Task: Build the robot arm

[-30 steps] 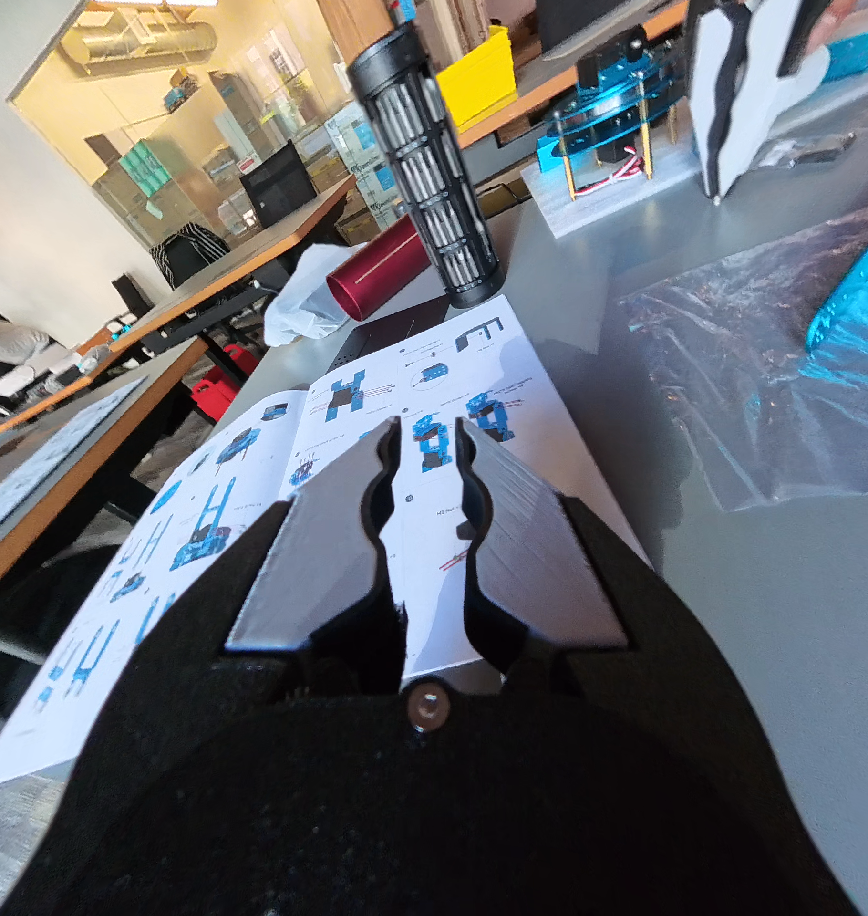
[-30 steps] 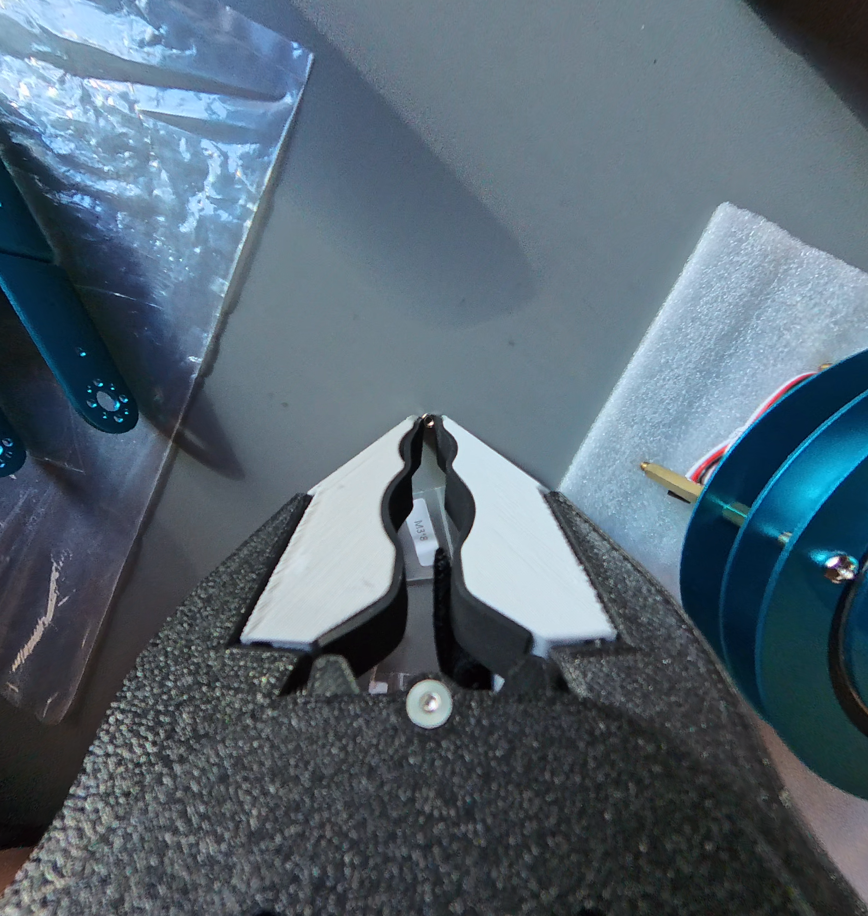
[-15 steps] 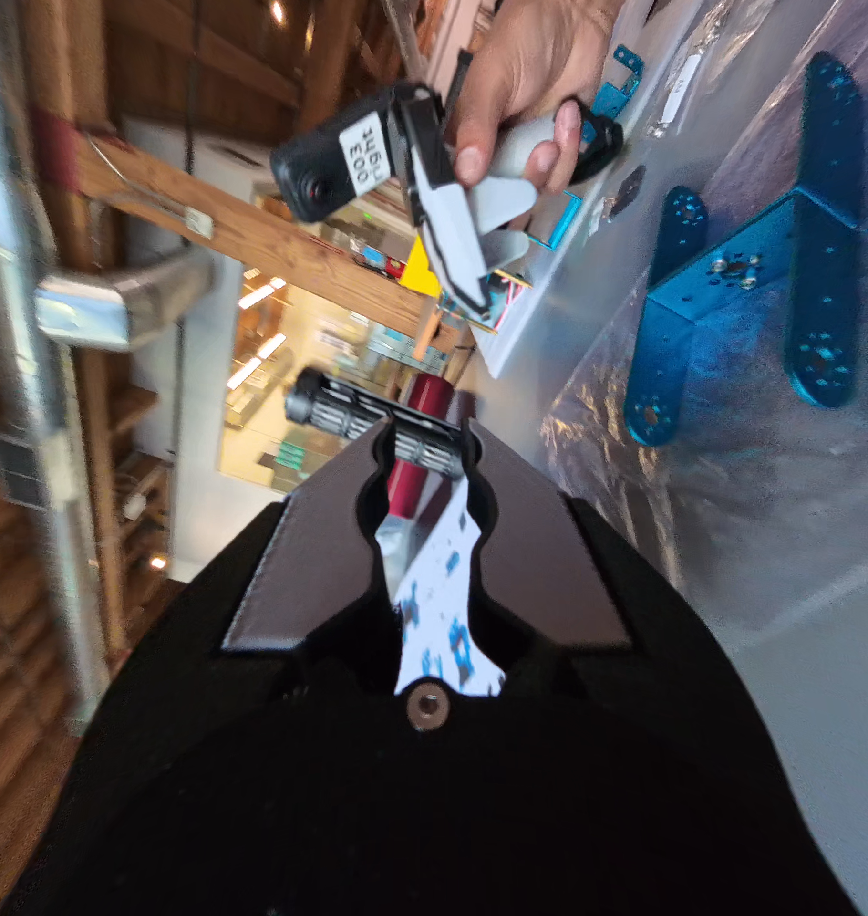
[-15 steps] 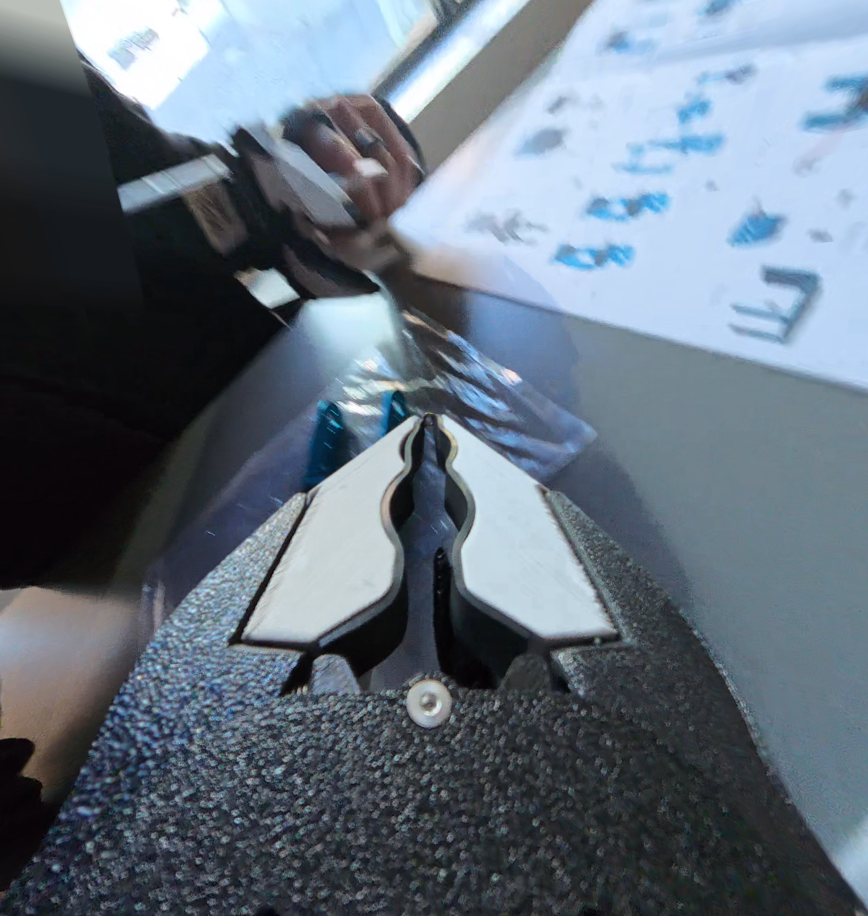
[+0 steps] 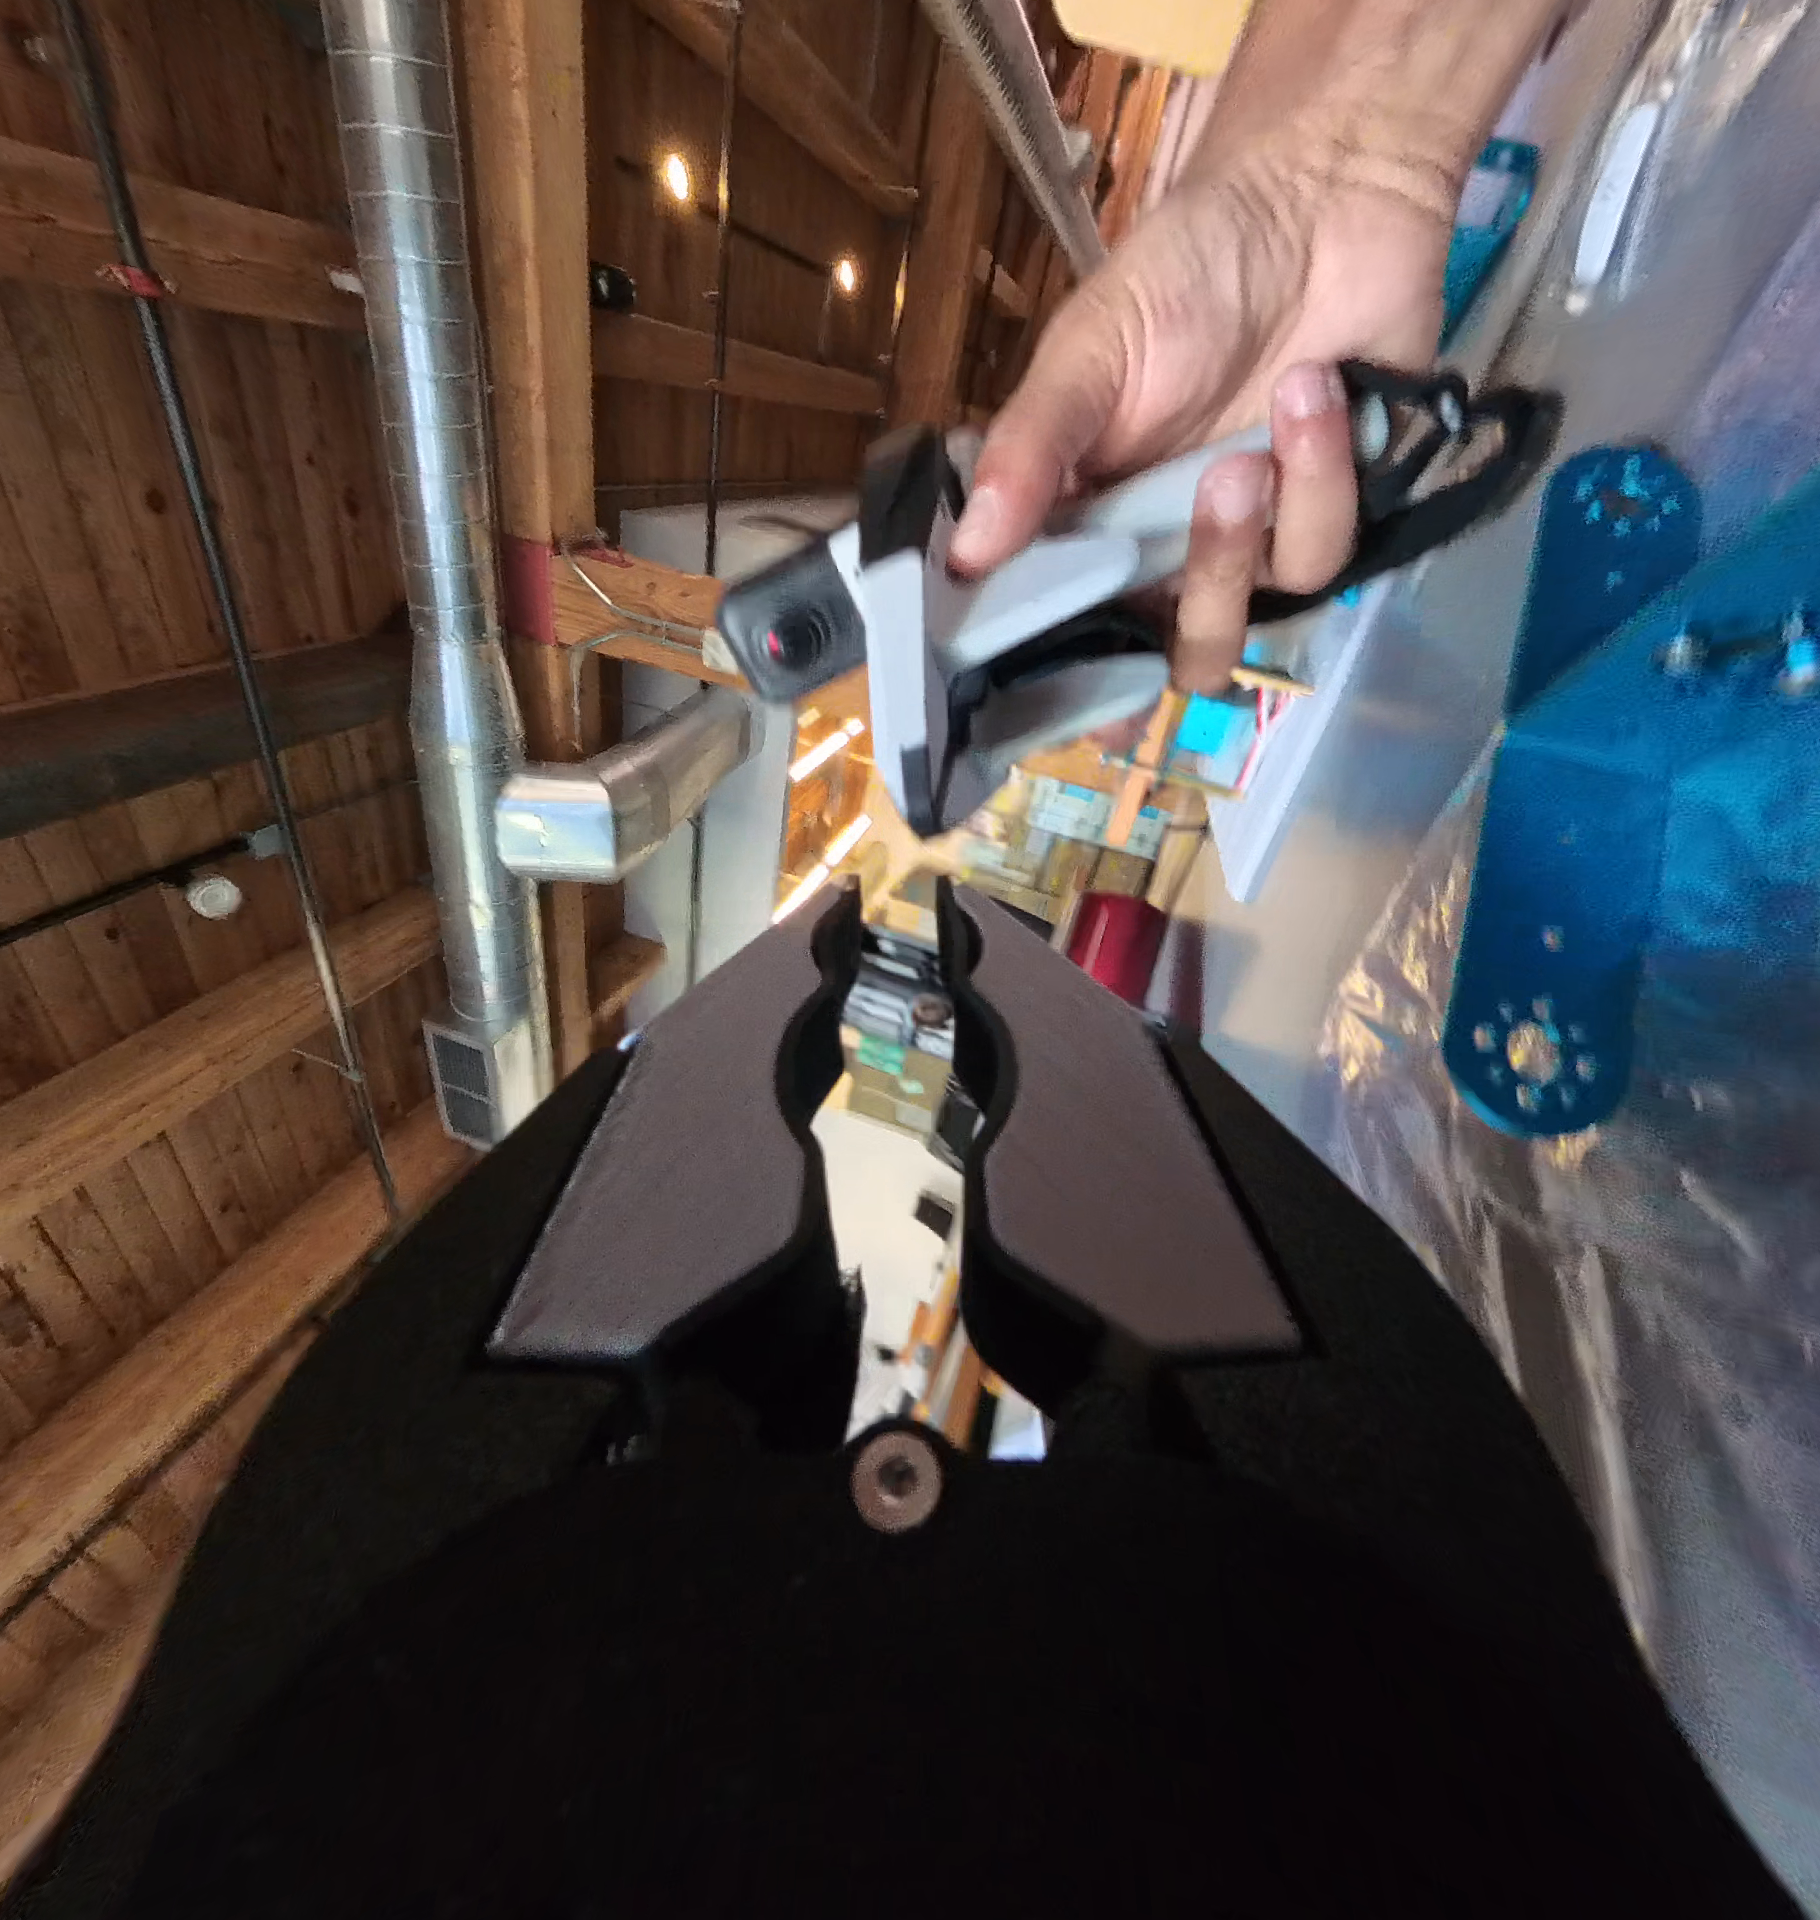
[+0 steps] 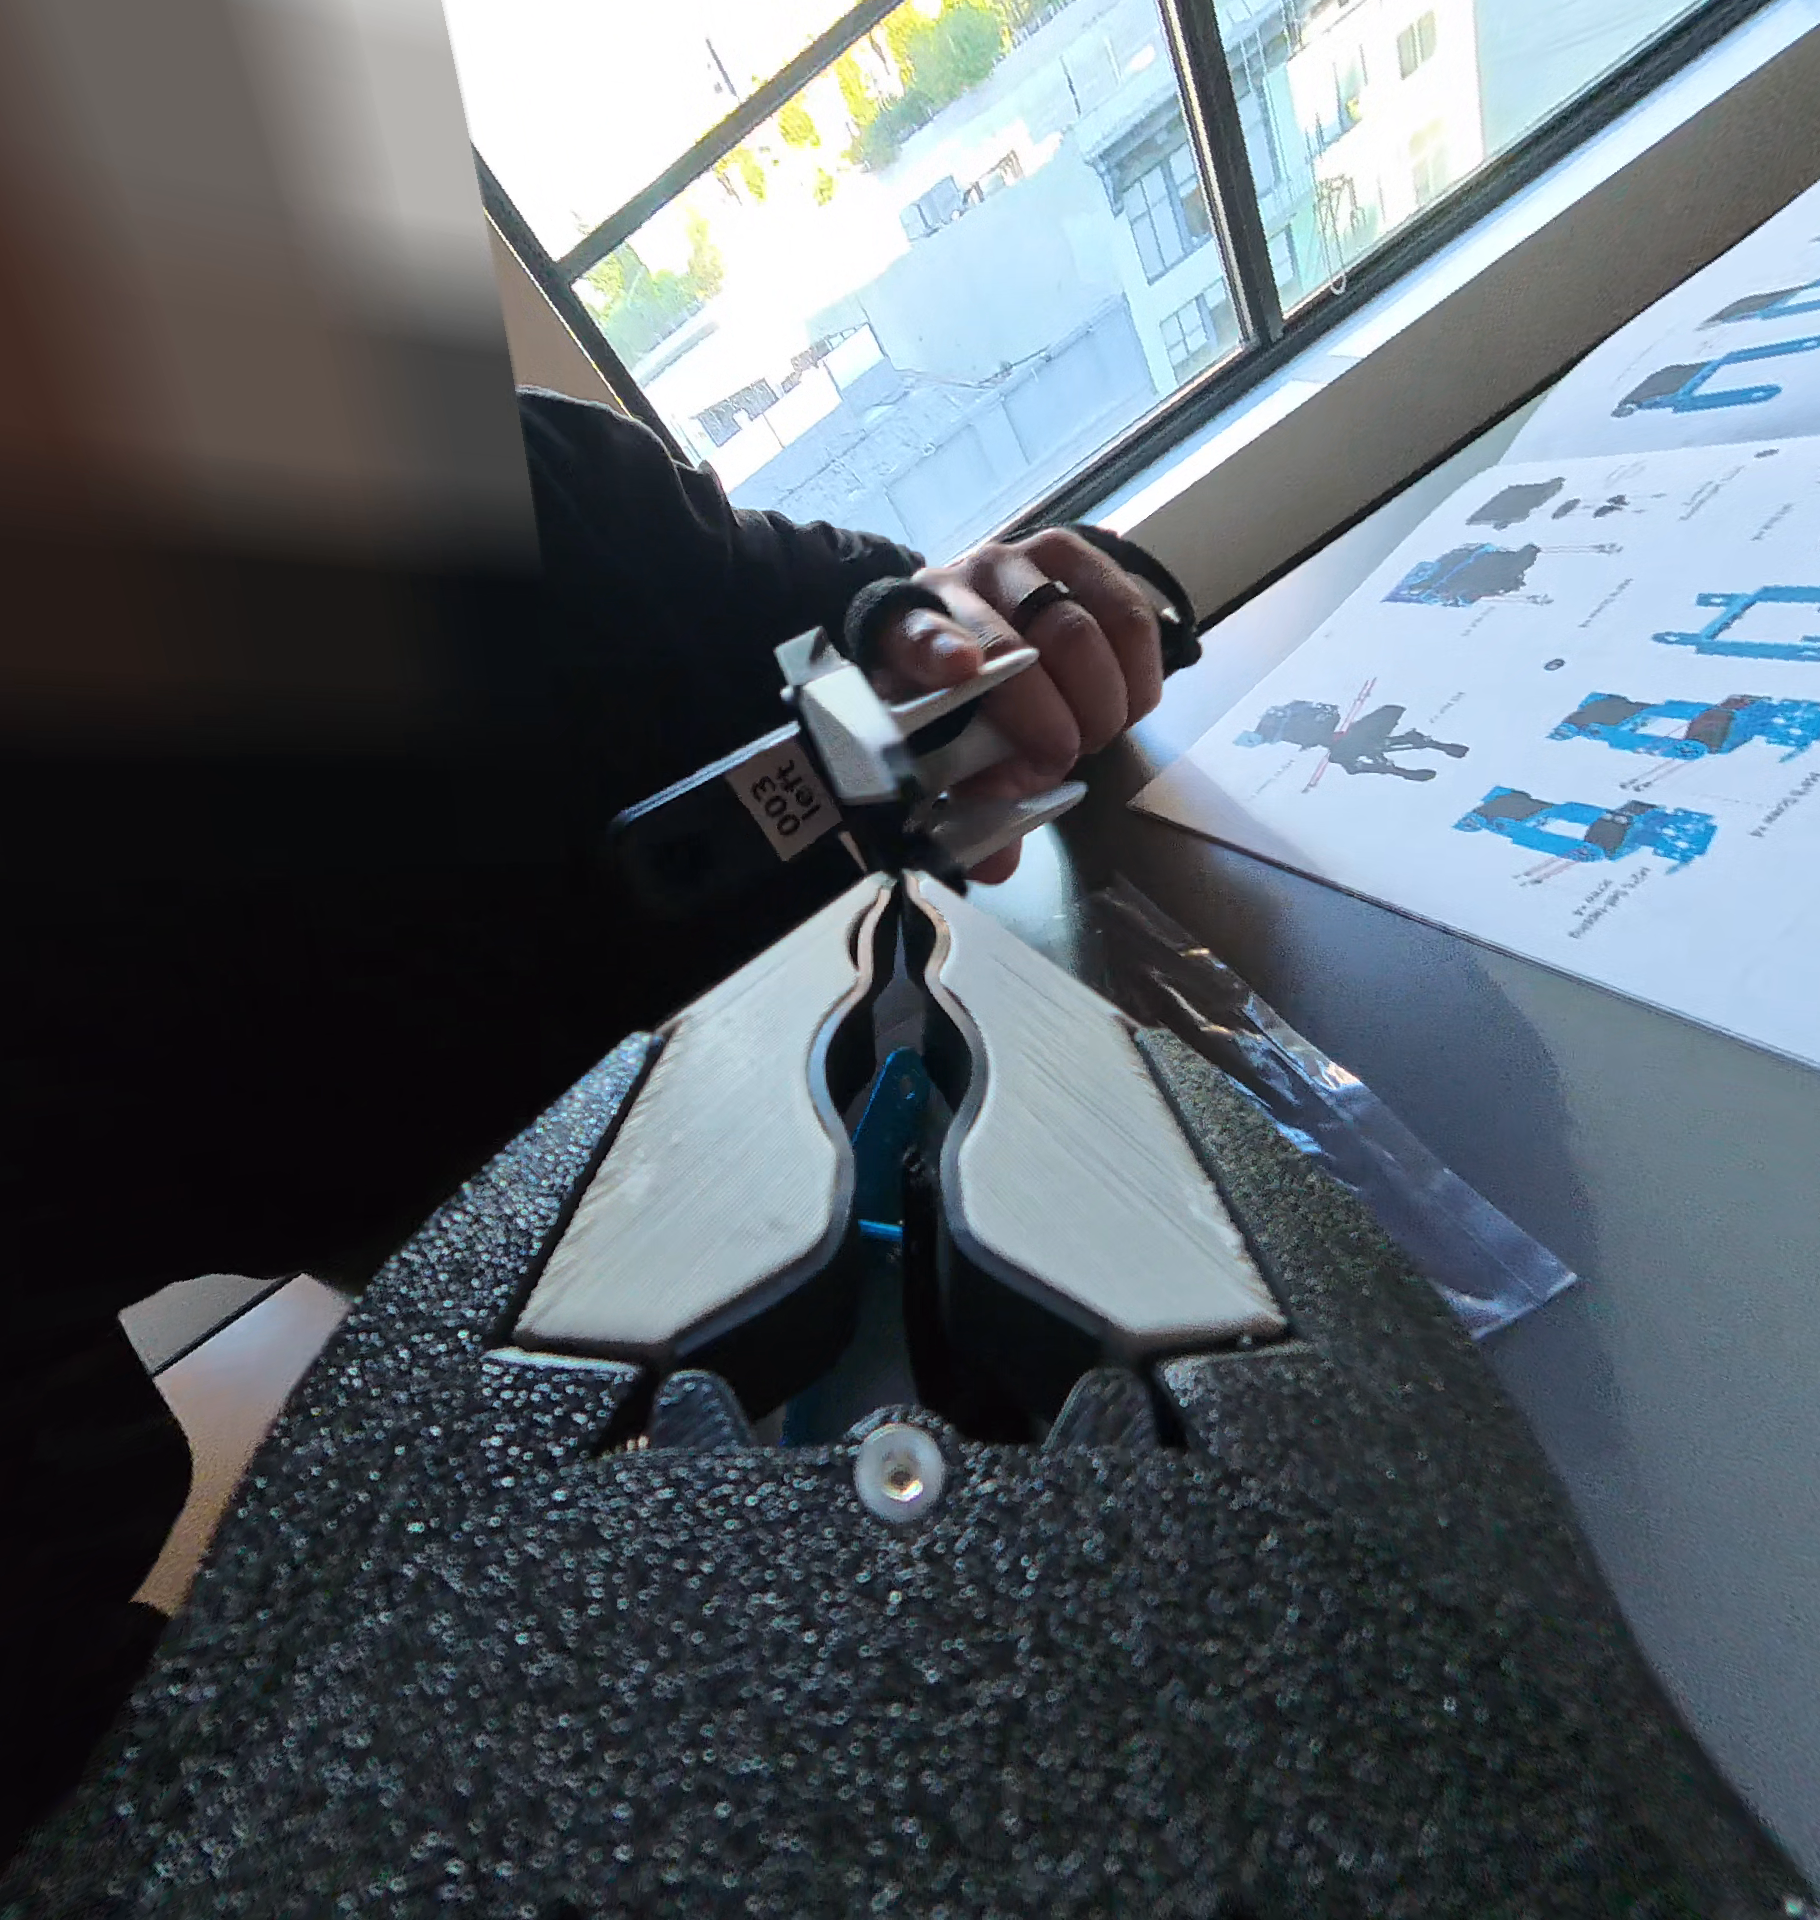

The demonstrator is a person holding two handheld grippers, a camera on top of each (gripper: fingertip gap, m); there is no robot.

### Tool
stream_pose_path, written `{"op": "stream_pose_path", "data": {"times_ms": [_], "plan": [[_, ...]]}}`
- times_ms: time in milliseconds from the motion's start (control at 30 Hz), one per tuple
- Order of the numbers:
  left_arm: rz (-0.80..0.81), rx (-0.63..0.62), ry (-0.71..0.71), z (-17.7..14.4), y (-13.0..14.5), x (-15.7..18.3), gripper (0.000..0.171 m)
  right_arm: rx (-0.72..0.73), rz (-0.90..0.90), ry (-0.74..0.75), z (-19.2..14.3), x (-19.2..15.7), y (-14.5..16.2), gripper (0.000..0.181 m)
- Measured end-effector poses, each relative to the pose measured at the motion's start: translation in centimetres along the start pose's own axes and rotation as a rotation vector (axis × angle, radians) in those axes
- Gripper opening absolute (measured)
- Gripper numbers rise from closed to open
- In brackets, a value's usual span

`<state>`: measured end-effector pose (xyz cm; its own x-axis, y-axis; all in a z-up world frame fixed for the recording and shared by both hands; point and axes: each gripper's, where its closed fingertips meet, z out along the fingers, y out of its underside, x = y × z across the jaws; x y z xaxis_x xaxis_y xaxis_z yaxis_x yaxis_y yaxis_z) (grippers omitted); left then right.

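Both grippers are lifted off the grey table (image 6: 1664,1195) and point at each other, tips almost touching. My left gripper (image 5: 898,883) is open by a narrow gap with nothing in it. It also shows in the right wrist view (image 6: 901,862), held by a hand (image 6: 1051,644). My right gripper (image 6: 893,891) is shut. I cannot tell whether anything thin is pinched at its tips. It shows in the left wrist view (image 5: 927,821), held by a hand (image 5: 1197,312). A blue metal bracket (image 5: 1654,790) lies on clear plastic film (image 5: 1508,1195) below.
A white instruction sheet (image 6: 1612,727) with blue drawings lies on the table by the window (image 6: 989,260). A red cylinder (image 5: 1114,935) and a white foam sheet (image 5: 1301,748) lie farther along. A person's dark sleeve (image 6: 625,623) fills the left of the right wrist view. My two grippers' fingertips are within a few centimetres of each other.
Both grippers have swung up from the table and turned to face each other. The left gripper's gap has narrowed. The right gripper has stayed shut.
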<state>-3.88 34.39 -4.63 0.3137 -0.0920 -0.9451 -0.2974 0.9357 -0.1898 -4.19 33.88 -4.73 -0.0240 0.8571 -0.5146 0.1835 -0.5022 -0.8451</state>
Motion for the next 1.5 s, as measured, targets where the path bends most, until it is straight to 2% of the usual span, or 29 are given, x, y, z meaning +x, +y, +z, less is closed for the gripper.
{"op": "stream_pose_path", "data": {"times_ms": [67, 167, 233, 267, 300, 367, 500, 600, 700, 767, 900, 967, 1033, 1133, 1233, 1300, 1367, 1500], "plan": [[-0.090, -0.061, 0.058, -0.5, 2.2, 0.3, 0.013, -0.020, -0.001, 0.045, -0.5, 0.4, 0.3, 0.000], [-0.248, -0.029, 0.237, -1.9, 2.8, 1.9, 0.000, -0.039, -0.019, 0.136, -1.5, 1.4, 0.4, 0.000], [-0.379, 0.004, 0.328, -2.9, 3.0, 2.2, 0.000, -0.050, -0.016, 0.202, -2.2, 2.3, 0.5, 0.000], [-0.483, -0.004, 0.389, -3.3, 3.3, 2.5, 0.002, -0.059, -0.009, 0.212, -2.3, 2.5, 0.7, 0.000], [-0.595, -0.028, 0.422, -3.4, 4.0, 2.3, 0.012, -0.066, -0.005, 0.219, -2.3, 2.6, 0.9, 0.000], [-0.733, -0.042, 0.461, -3.6, 5.1, 1.6, 0.015, -0.081, 0.001, 0.236, -2.2, 3.2, 1.4, 0.000], [-0.942, -0.135, 0.372, -2.2, 9.4, -0.8, 0.021, -0.130, 0.025, 0.255, -1.6, 3.9, 2.4, 0.000], [-1.136, -0.139, 0.219, -1.7, 12.4, -3.7, 0.020, -0.180, 0.005, 0.284, -1.2, 3.8, 2.7, 0.000], [-1.307, -0.059, 0.130, -3.5, 13.2, -6.8, 0.020, -0.200, -0.036, 0.305, -0.7, 3.0, 2.0, 0.000], [-1.321, -0.093, 0.101, -5.6, 13.8, -7.8, 0.024, -0.234, -0.068, 0.334, -0.6, 2.5, 1.6, 0.000], [-1.336, -0.125, 0.107, -11.7, 12.1, -9.3, 0.024, -0.272, -0.173, 0.471, -0.5, 0.2, -1.1, 0.000], [-1.354, -0.151, 0.145, -15.4, 10.3, -8.3, 0.024, -0.258, -0.235, 0.515, 0.3, -2.2, -2.6, 0.000], [-1.350, -0.192, 0.296, -19.4, 7.4, -4.9, 0.024, -0.256, -0.296, 0.572, 1.4, -4.4, -3.5, 0.000], [-1.291, -0.314, 0.704, -26.1, 2.2, 3.6, 0.023, -0.301, -0.326, 0.609, 3.6, -7.2, -3.2, 0.000], [-1.299, -0.397, 1.049, -32.4, -2.4, 10.1, 0.023, -0.323, -0.320, 0.616, 6.2, -9.0, -2.4, 0.000], [-1.189, -0.478, 1.163, -35.5, -3.0, 13.0, 0.023, -0.337, -0.316, 0.598, 8.0, -10.0, -1.3, 0.000], [-1.110, -0.518, 1.204, -37.3, -3.1, 14.4, 0.020, -0.333, -0.315, 0.594, 9.5, -10.4, -0.3, 0.000], [-1.122, -0.550, 1.291, -39.7, -5.3, 16.1, 0.014, -0.320, -0.291, 0.550, 12.0, -11.4, 1.6, 0.000]]}}
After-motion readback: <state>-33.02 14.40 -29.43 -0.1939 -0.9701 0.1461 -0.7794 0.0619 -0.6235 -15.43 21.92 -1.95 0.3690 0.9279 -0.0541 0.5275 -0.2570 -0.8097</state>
